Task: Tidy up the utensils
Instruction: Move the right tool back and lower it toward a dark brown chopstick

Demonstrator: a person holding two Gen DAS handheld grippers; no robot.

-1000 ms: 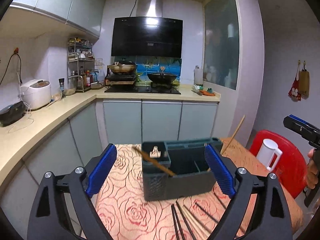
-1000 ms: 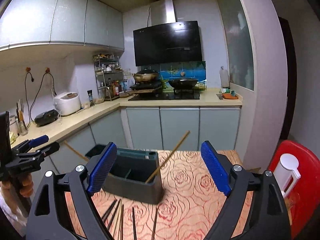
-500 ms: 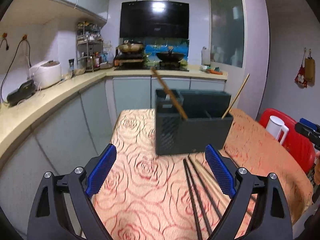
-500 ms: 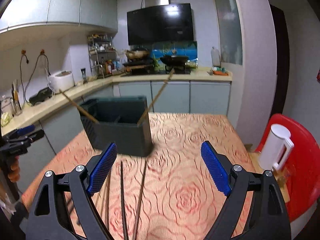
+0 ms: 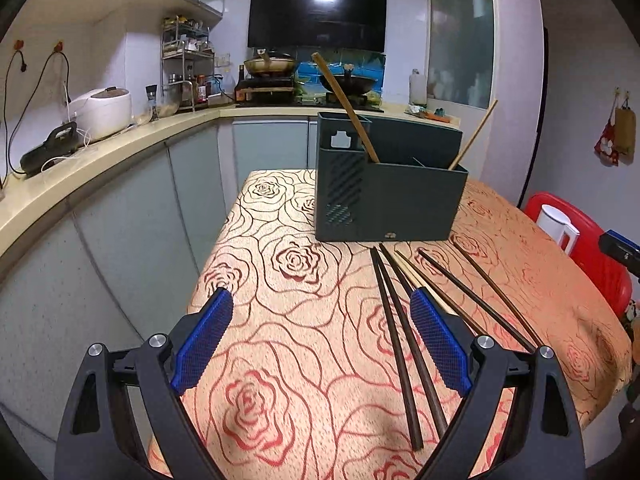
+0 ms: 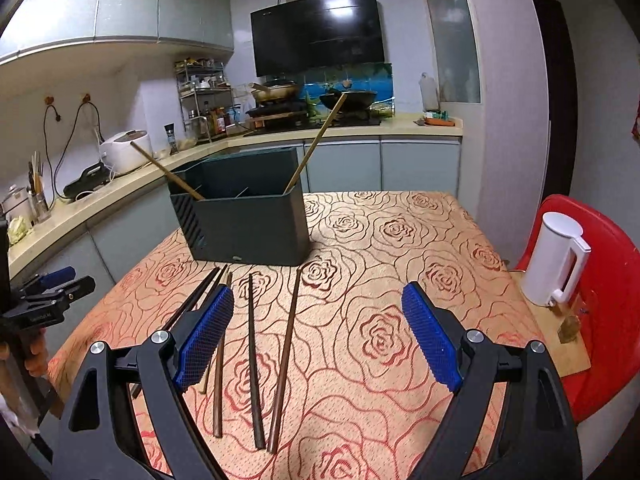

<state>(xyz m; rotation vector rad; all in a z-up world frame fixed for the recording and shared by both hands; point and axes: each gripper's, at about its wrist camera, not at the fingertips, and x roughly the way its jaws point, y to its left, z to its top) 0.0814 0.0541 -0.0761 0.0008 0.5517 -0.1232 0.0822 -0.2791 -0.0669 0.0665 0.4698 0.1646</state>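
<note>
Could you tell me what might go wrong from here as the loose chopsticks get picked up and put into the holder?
1. The dark chopsticks lie close together on the tablecloth, so the open right gripper may catch two at once or roll one away.
2. Two chopsticks already lean steeply out of the holder; a gripper coming in could knock them.
3. The white kettle stands just beside the table, within a careless swing.

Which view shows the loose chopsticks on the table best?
Right wrist. The loose chopsticks lie spread apart on the tablecloth before the utensil caddy, only the leftmost ones partly behind a finger. In the left wrist view the same chopsticks bunch together, and the gripper's right finger covers several.
</note>
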